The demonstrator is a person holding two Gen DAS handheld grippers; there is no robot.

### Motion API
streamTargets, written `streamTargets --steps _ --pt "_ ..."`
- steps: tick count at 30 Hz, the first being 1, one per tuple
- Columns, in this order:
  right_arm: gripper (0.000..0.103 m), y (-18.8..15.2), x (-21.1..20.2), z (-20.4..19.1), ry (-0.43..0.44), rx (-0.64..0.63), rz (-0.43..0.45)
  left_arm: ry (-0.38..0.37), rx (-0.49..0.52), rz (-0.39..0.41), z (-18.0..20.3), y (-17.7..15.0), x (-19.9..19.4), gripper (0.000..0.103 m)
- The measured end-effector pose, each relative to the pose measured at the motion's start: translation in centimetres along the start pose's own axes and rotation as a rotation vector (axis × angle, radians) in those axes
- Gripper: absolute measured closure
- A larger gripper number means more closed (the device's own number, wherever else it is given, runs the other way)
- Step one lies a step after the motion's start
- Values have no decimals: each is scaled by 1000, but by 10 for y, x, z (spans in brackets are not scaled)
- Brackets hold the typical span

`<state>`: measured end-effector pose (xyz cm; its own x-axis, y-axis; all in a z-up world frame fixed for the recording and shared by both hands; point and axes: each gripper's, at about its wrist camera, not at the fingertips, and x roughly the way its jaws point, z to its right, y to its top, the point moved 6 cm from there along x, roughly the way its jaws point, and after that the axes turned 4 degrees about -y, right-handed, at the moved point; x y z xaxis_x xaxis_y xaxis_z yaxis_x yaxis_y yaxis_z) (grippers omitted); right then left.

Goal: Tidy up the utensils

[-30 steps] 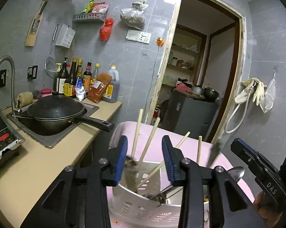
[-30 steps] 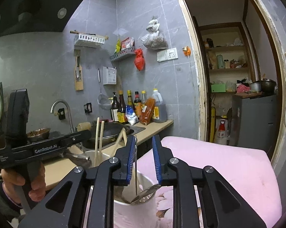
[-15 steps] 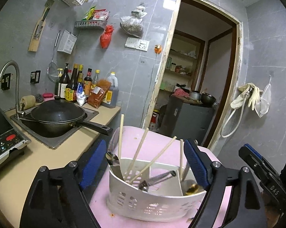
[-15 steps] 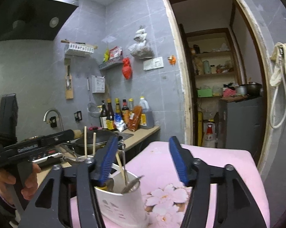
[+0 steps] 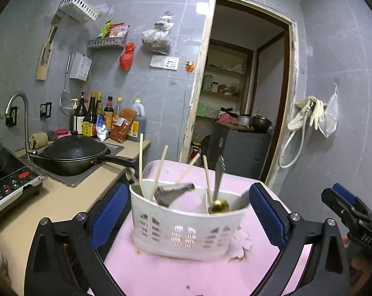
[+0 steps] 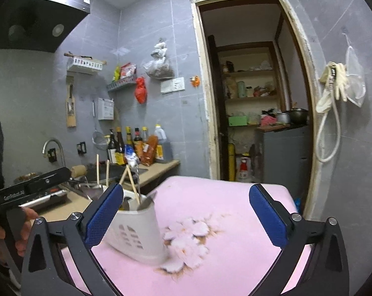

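Observation:
A white perforated utensil caddy (image 5: 186, 229) stands on a pink cushioned surface (image 5: 173, 276). It holds several wooden chopsticks (image 5: 141, 157), a metal peeler (image 5: 173, 191), a gold spoon (image 5: 219, 206) and other metal utensils. My left gripper (image 5: 188, 214) is wide open and empty, its blue pads on either side of the caddy without touching it. In the right wrist view the caddy (image 6: 136, 231) sits at the left. My right gripper (image 6: 186, 217) is wide open and empty, pulled back above the pink surface (image 6: 223, 259).
A counter (image 5: 57, 202) at the left holds a black wok (image 5: 74, 153) in the sink, an induction cooker (image 5: 5, 185) and sauce bottles (image 5: 97, 116). An open doorway (image 5: 240, 98) is behind. The other gripper (image 5: 351, 212) shows at the right edge.
Both grippers have opened wide and drawn back from the caddy. The right gripper let go of the utensil it held, which now stands in the caddy.

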<state>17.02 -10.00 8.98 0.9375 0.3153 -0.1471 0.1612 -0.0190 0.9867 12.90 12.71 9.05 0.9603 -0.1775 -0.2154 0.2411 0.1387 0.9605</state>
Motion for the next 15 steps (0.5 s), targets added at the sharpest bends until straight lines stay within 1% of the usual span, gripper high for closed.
streamTargets --steps 8,15 --pt "0 -23 -30 12 -90 -9 -43 35 34 -31 19 -34 -11 6" --pt "0 -44 -51 18 -176 -31 -69 68 94 -49 29 -59 -14 6"
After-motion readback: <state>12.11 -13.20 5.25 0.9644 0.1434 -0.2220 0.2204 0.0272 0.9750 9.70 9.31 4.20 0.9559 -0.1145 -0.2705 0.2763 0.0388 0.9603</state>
